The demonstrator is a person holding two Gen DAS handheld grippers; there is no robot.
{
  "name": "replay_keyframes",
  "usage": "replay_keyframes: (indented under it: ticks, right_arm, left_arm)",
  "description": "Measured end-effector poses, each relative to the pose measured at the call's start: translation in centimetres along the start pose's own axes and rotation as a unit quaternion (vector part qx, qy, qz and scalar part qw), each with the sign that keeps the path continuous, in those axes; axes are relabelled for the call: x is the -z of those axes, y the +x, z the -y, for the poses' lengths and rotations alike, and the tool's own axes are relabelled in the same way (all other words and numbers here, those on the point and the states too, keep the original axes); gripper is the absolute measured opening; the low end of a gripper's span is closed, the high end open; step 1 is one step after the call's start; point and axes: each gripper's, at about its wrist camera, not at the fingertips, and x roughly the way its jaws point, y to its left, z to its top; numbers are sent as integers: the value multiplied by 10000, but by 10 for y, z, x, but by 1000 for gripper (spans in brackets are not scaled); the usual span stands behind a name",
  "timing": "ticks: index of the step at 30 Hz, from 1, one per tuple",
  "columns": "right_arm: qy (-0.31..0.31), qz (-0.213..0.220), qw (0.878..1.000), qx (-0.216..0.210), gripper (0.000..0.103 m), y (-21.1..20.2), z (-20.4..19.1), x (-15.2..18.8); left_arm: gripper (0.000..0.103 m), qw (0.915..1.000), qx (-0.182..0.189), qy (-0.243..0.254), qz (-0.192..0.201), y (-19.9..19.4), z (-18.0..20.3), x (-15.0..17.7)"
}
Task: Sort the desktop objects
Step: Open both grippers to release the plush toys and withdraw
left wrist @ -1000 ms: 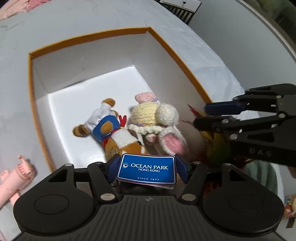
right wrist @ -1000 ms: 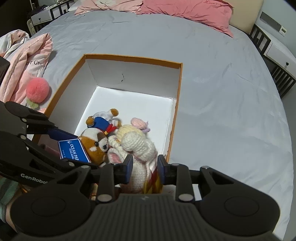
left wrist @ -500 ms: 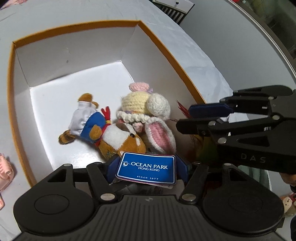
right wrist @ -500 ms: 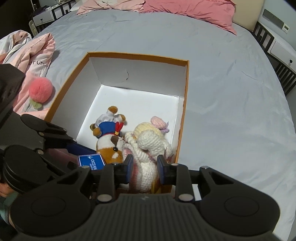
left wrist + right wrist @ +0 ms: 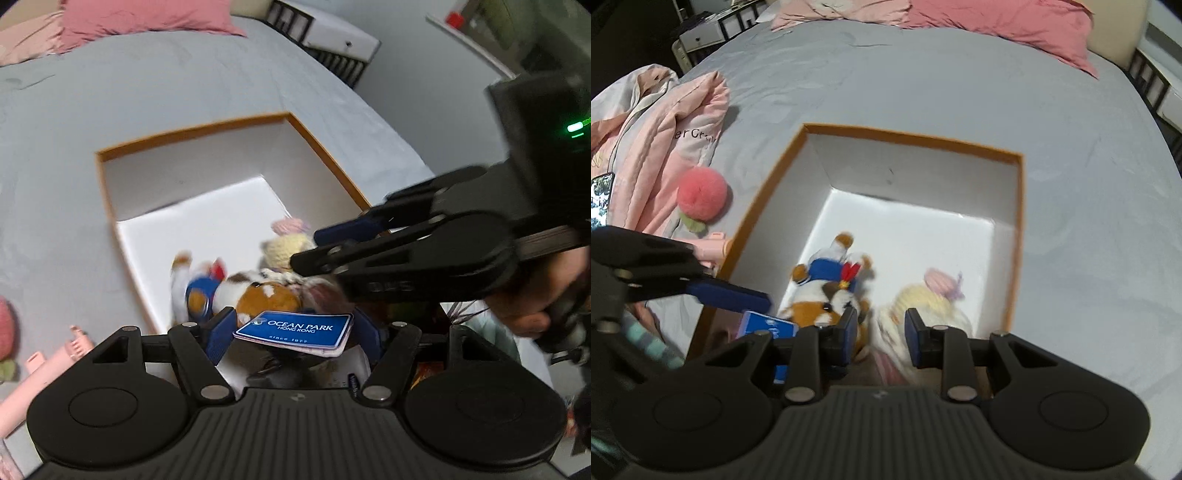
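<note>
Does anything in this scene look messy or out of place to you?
Mostly the toys: the brown plush and the crocheted bunny lie tumbled in one corner of the box. A pink pompom and pink jacket lie outside it on the bed. The left claw holds a tilted blue card.

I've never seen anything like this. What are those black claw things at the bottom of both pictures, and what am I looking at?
There is no robot here: a person holds a two-finger tool in each hand, each with a wide-angle camera looking along its fingers. One picture comes from the left gripper, the other from the right gripper.

Both look down at a bed carrying an orange-edged box. Inside lie a brown plush animal in blue and a cream crocheted doll.

The left fingers are spread, with a blue Ocean Park tag between them; whether they grip it is unclear. The right fingers are parted and empty. Outside the box lie a pink pompom and a pink jacket.
</note>
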Motion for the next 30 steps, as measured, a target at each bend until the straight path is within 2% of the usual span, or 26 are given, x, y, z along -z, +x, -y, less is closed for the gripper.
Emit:
replay_keyframes:
  ticks: [4,7,9,11,14,16,19,21,24,27,30]
  right_arm:
    - [63,-16,9998,-177,30,17,-7,-7]
    - [138,-69,9993,-348,32,23,-12,-16]
    - [144,-160,9984,-530,32,23,-15,-24]
    - [113,-266,9980,-555,32,23,-17,-28]
    - [109,-454,9975,-538,32,31,-17,-25]
    - [177,-570,9967,-545,32,40,-16,-20]
    - [233,-675,9957,-585,38,54,-17,-15]
    - [204,-815,9948,-578,38,61,-20,-12]
    - [136,-965,9940,-498,37,65,-16,-9]
    - [119,-1036,9937,-404,36,62,-12,-9]
    - [164,-963,9945,-381,36,58,-8,-7]
  left_arm:
    - [79,9999,118,-50,81,-9,-10,8]
    - [79,9998,183,-86,-30,4,-10,5]
    - [79,9998,169,83,-29,15,-4,0]
    - [79,9997,109,209,-89,25,-1,0]
    - [80,9994,285,141,-104,31,-5,8]
    - [81,9995,282,153,46,30,-7,14]
    - [81,9994,304,93,98,29,-7,15]
    - [81,9998,118,166,17,29,-3,15]
    - [81,9986,-336,399,107,17,-2,14]
    - [81,9980,-316,455,299,-4,-4,16]
    - [82,9984,-245,164,488,-17,-15,22]
